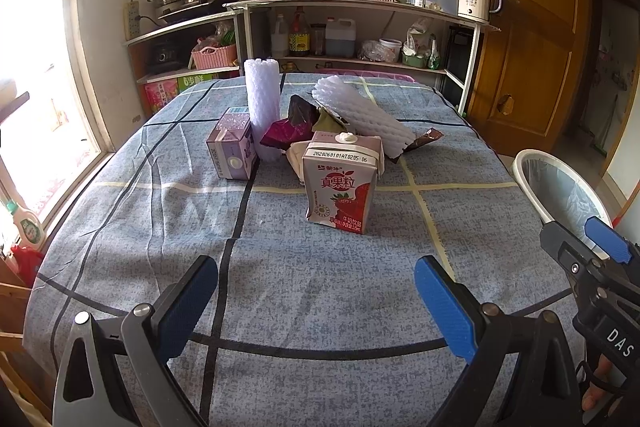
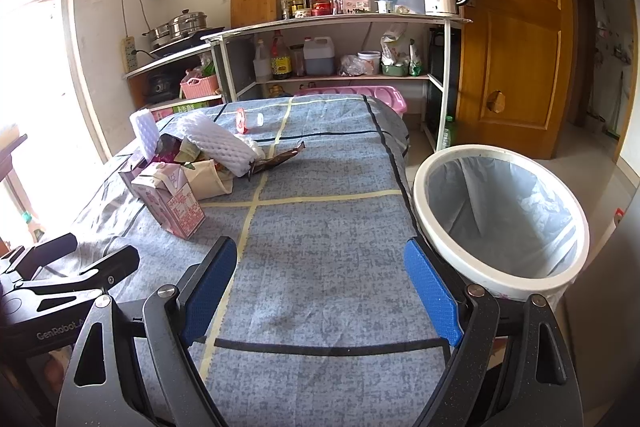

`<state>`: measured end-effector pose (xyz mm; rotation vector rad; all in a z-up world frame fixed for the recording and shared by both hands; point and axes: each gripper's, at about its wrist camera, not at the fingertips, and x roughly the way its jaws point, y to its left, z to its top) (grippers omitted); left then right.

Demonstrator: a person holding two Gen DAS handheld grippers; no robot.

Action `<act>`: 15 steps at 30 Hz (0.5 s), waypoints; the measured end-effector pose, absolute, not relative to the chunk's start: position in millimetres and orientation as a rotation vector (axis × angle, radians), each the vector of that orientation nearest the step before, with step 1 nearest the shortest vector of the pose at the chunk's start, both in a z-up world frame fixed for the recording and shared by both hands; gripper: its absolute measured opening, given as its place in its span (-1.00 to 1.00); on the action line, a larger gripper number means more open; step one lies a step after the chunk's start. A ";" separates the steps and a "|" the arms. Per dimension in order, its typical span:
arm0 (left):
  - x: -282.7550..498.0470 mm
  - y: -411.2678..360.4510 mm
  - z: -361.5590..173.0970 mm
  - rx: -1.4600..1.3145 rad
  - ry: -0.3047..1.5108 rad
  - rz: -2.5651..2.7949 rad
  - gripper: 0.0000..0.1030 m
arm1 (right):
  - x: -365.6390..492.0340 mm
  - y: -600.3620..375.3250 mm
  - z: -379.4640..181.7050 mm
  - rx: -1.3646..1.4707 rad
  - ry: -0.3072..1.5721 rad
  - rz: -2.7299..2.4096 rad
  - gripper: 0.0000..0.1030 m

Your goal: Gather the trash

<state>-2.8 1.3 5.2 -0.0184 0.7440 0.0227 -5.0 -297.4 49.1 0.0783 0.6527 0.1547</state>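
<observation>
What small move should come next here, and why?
Probably ease the left gripper forward toward the strawberry milk carton. Both grippers are open and hold nothing, that carton is the nearest piece of the trash pile on the table, and the bin stands ready beside the right gripper.

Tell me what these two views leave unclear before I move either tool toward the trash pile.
- Trash bin: its bottom is hidden by its own wall in the right wrist view; cut by the right tool in the left wrist view.
- Beige bag: mostly covered by the strawberry milk carton in the left wrist view.
- Small items at the table's far end: too small to identify.
</observation>
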 end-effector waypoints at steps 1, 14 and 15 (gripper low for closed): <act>-2.5 1.4 4.9 -0.018 0.745 0.024 0.94 | -4.8 -297.3 49.0 0.077 0.652 0.154 0.67; -3.5 1.4 5.1 -0.019 0.743 0.026 0.94 | -6.3 -298.0 50.3 0.075 0.654 0.152 0.67; -3.5 1.5 5.1 -0.020 0.742 0.025 0.94 | -6.6 -297.9 50.3 0.075 0.654 0.152 0.67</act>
